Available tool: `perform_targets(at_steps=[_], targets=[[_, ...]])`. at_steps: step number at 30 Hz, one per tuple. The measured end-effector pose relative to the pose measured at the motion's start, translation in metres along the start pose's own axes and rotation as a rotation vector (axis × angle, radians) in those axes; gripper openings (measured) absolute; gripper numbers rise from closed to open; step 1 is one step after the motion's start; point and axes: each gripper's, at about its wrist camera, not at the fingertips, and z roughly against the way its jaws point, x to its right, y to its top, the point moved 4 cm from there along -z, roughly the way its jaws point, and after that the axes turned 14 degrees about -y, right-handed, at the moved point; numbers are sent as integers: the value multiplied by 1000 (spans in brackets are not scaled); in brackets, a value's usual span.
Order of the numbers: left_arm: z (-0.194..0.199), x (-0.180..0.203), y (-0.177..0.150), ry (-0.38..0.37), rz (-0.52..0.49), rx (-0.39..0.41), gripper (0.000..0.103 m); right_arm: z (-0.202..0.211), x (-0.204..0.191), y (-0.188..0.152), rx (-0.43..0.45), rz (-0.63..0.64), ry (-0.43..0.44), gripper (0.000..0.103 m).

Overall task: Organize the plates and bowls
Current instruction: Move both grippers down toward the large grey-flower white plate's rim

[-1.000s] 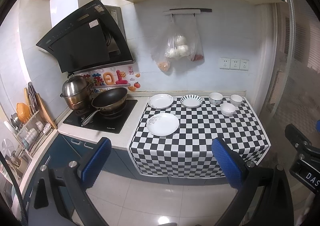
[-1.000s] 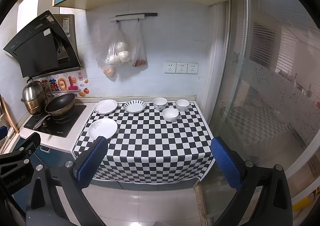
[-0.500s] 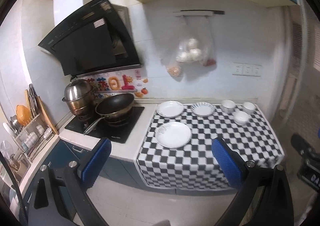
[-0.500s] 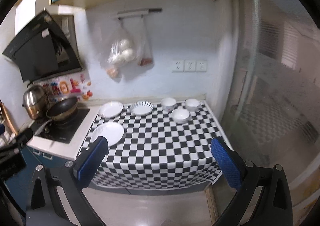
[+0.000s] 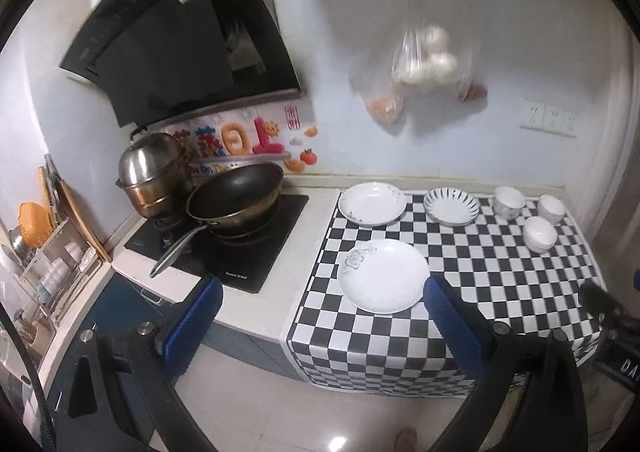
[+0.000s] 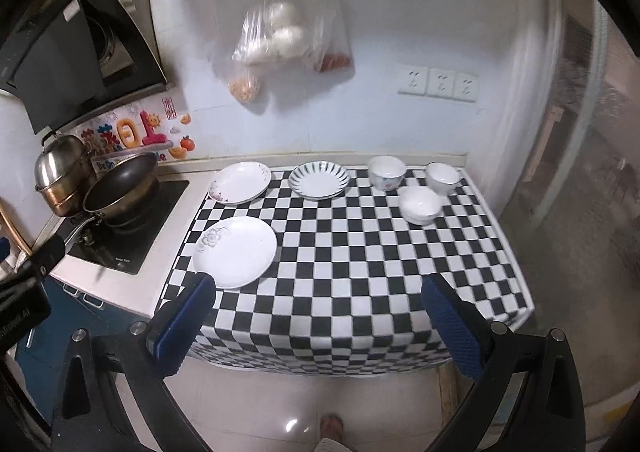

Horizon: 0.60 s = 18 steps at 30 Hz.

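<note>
On the checkered cloth (image 6: 360, 260) lie three plates: a large white plate (image 6: 235, 252) at front left, a white floral plate (image 6: 239, 183) behind it, and a striped plate (image 6: 319, 180) at the back middle. Three white bowls (image 6: 420, 204) cluster at the back right. In the left wrist view the large plate (image 5: 383, 275), floral plate (image 5: 371, 204), striped plate (image 5: 451, 206) and bowls (image 5: 539, 234) show too. My left gripper (image 5: 320, 326) is open and empty, in front of the counter edge. My right gripper (image 6: 316, 326) is open and empty, also short of the counter.
A black wok (image 5: 236, 198) and a steel pot (image 5: 154, 174) sit on the cooktop (image 5: 224, 252) at left. Plastic bags (image 6: 276, 44) hang on the wall above the plates. A dish rack (image 5: 44, 264) stands at far left. A glass partition (image 6: 580, 172) bounds the right.
Both grippers have moved forward and closer to the counter; the plates and bowls now look larger. Nothing on the cloth has moved.
</note>
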Motion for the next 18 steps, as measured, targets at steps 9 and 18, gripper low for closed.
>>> perform_targets(at_steps=[9,18], targets=[[-123,0,19,-7,52,-163,103,-142,-50,48,-123,39,69,103],[-253,-2,20,-5,55,-367,102,-299,-102,66,-335,119,153,103]])
